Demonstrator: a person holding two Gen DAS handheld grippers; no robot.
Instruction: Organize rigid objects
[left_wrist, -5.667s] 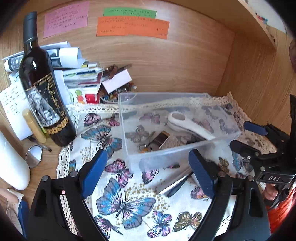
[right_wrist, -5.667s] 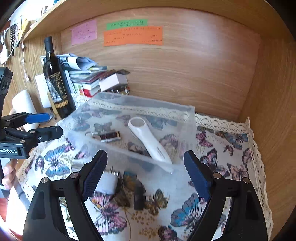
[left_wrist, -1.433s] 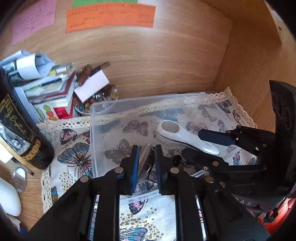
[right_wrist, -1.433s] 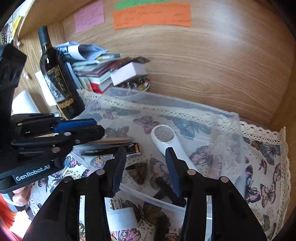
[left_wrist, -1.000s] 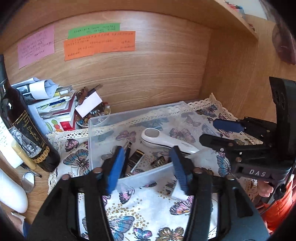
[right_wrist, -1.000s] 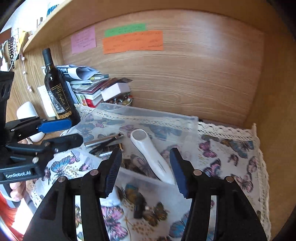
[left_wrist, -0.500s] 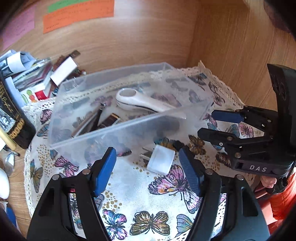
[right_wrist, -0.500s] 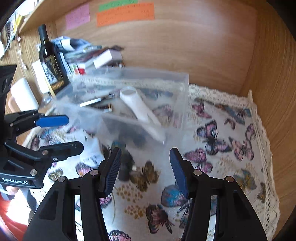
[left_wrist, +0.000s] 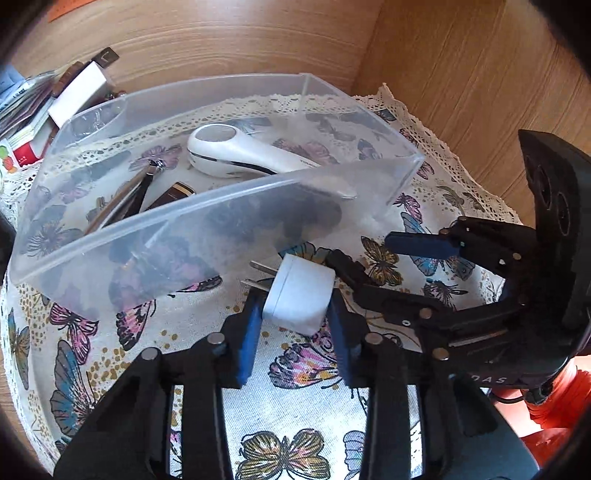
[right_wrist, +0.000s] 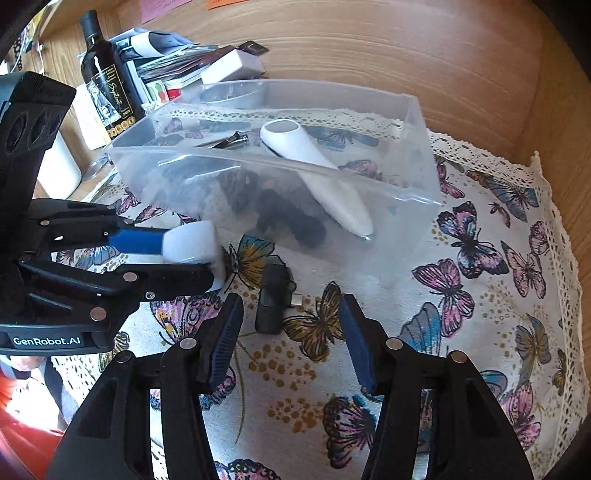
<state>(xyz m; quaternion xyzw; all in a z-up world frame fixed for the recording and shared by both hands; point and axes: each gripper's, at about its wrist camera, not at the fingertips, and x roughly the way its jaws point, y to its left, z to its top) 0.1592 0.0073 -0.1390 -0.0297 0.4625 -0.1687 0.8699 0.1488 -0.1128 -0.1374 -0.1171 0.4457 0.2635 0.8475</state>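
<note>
With the left gripper (left_wrist: 293, 325) clamped on the white plug adapter (left_wrist: 297, 297) just outside the clear bin (left_wrist: 402, 173), I lift it prongs-first over the near wall while the right gripper (right_wrist: 290, 338), open and empty, straddles the black adapter (right_wrist: 271, 301).

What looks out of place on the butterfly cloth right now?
A small black adapter lies loose on the cloth, outside the clear bin, between the open right gripper fingers. The left gripper grips a white plug, also outside.
</note>
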